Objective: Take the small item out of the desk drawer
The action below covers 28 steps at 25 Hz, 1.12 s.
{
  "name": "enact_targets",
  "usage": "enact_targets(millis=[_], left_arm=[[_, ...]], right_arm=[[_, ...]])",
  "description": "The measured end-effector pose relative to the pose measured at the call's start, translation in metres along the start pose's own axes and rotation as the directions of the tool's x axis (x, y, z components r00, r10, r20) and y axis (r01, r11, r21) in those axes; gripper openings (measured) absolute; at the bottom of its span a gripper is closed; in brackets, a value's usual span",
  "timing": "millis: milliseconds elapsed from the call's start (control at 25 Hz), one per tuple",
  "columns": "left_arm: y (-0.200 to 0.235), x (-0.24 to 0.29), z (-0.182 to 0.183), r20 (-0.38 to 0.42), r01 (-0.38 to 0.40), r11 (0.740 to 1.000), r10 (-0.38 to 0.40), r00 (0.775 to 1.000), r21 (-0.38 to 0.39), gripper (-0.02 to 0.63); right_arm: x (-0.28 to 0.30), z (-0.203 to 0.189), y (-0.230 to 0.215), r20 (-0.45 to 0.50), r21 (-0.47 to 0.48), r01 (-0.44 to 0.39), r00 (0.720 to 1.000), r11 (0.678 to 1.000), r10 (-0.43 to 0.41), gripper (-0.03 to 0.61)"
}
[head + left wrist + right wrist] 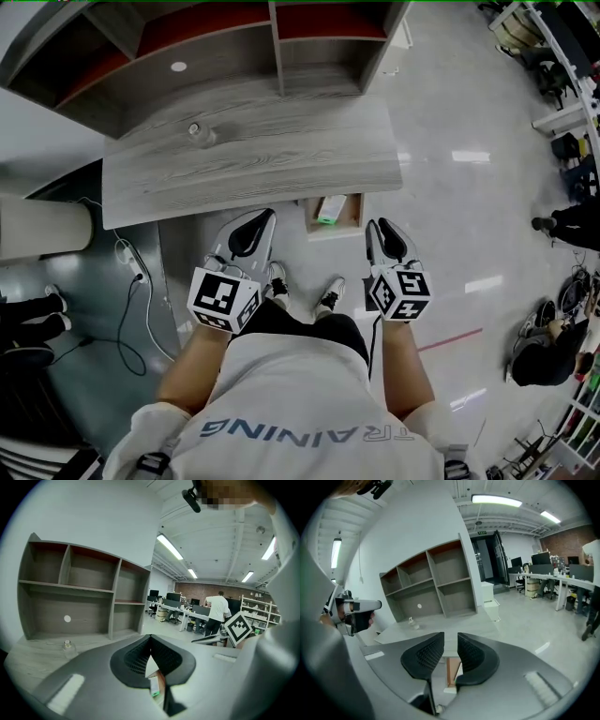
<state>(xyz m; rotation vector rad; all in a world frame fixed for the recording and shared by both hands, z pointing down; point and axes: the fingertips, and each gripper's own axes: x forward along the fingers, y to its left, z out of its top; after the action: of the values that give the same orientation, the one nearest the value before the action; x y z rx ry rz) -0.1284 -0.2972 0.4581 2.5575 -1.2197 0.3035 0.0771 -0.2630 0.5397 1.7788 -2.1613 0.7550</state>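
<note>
Under the front edge of the grey wooden desk [262, 159] a small drawer [354, 212] stands pulled out. Inside it lies a small white item with a green end [328, 210]. My left gripper [265, 217] hovers just left of the drawer, shut and empty. In the left gripper view the item [154, 686] shows below the closed left gripper [150, 640]. My right gripper [379, 226] is just right of the drawer. Its jaws stand a little apart with nothing between them. In the right gripper view the drawer's wooden side [451, 671] shows through the gap of the right gripper [450, 641].
A shelf unit [281, 47] stands on the back of the desk, with a small clear bottle [197, 131] in front of it. Cables [131, 281] trail on the floor at left. People [562, 220] and office furniture are far right. My shoes [305, 291] are below the drawer.
</note>
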Motion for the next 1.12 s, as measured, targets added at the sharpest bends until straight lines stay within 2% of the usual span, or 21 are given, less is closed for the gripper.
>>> enact_targets(millis=[200,400,760,1120], left_arm=[[0.007,0.004,-0.019,-0.034,-0.020,1.000,0.020,0.999,-0.012,0.002],[0.009,0.010,-0.041,-0.063,-0.029,0.999,0.027,0.998,-0.022,0.002],[0.017,0.024,-0.075,-0.104,-0.050,0.999,0.049,0.993,-0.011,0.002],[0.042,0.035,-0.095,-0.150,-0.076,0.996,0.069,0.986,-0.043,0.002]], right_arm=[[0.038,-0.054,-0.004,-0.126,0.058,-0.001,0.992,0.998,0.008,0.241],[0.075,-0.109,-0.015,-0.227,0.163,0.038,0.974,0.986,0.000,0.314],[0.145,-0.183,-0.041,-0.325,0.202,0.143,0.943,0.969,-0.072,0.334],[0.203,-0.241,-0.054,-0.419,0.207,0.205,0.902,0.957,-0.103,0.344]])
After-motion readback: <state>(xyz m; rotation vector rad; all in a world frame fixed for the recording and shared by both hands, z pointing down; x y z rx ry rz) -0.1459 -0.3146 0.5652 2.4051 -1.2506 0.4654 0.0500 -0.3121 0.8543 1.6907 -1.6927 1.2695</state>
